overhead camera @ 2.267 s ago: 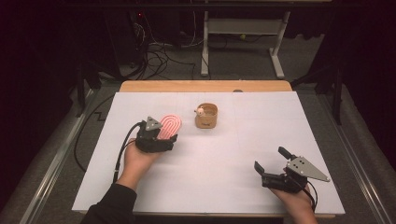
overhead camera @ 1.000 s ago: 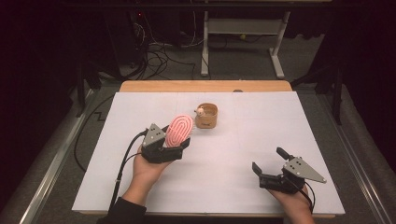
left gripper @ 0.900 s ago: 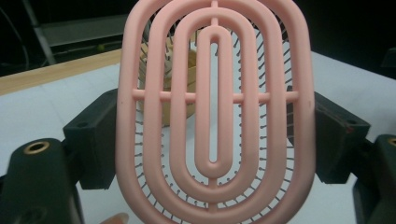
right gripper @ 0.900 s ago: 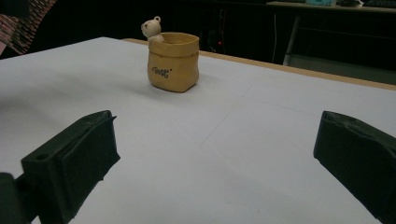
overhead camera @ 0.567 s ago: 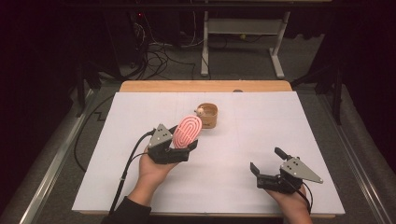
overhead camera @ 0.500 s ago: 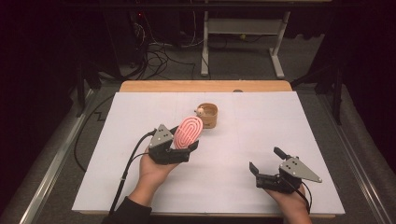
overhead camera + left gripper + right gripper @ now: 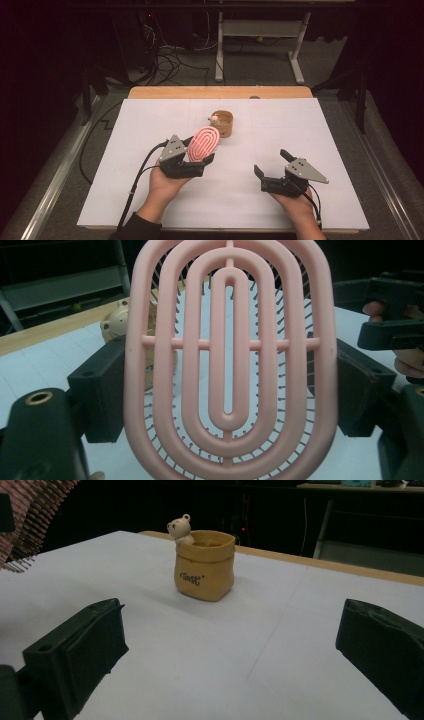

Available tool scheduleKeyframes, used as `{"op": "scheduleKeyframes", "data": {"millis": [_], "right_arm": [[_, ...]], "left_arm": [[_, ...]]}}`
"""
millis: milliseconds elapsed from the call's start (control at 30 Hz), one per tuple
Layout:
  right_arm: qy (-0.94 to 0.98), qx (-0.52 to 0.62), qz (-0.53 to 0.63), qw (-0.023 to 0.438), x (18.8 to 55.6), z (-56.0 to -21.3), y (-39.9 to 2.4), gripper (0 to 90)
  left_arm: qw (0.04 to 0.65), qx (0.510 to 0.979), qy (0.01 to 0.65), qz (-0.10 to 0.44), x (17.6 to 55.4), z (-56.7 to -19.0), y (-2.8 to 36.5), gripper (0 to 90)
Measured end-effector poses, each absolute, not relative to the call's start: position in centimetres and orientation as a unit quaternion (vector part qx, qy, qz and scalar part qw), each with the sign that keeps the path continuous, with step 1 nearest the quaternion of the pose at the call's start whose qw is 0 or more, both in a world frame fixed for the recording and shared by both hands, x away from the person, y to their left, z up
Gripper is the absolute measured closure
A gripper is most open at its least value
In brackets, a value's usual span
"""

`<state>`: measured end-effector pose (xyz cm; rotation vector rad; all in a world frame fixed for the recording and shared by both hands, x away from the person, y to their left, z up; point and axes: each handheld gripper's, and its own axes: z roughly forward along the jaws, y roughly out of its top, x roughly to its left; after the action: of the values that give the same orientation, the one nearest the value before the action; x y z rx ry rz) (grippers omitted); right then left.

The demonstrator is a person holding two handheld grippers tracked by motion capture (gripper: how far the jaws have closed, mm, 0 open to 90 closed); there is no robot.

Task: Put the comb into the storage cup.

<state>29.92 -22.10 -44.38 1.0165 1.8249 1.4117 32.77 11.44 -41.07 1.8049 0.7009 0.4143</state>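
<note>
Beside the bear pot [image 7: 221,123] | left gripper [image 7: 196,159] clamped a pink hairbrush [image 7: 203,143] | right gripper [image 7: 272,164], nearer the person, stood spread, empty

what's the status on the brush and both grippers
Left gripper shut on pink brush, held up off the table. Right gripper open, empty. Bear pot just past the brush, nothing between.

- yellow sack-shaped pot [image 7: 204,565]: short dark word printed on its front, below the bear figure [image 7: 180,530]; looks like "Guest", letters too blurred to confirm
- no other readable text
</note>
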Motion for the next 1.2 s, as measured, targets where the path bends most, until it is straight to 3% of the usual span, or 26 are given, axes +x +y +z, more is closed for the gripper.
{"op": "scheduleKeyframes", "data": {"millis": [533,1200], "right_arm": [[0.692,0.378,0.531,0.309,34.2,-43.3,-18.8,0.1],[0.715,0.387,0.504,0.291,32.3,-44.5,-19.9,0.1]], "left_arm": [[0.552,0.758,0.294,0.186,32.1,-40.8,11.3,18.2],[0.556,0.759,0.27,0.206,29.9,-40.1,10.3,18.1]]}}
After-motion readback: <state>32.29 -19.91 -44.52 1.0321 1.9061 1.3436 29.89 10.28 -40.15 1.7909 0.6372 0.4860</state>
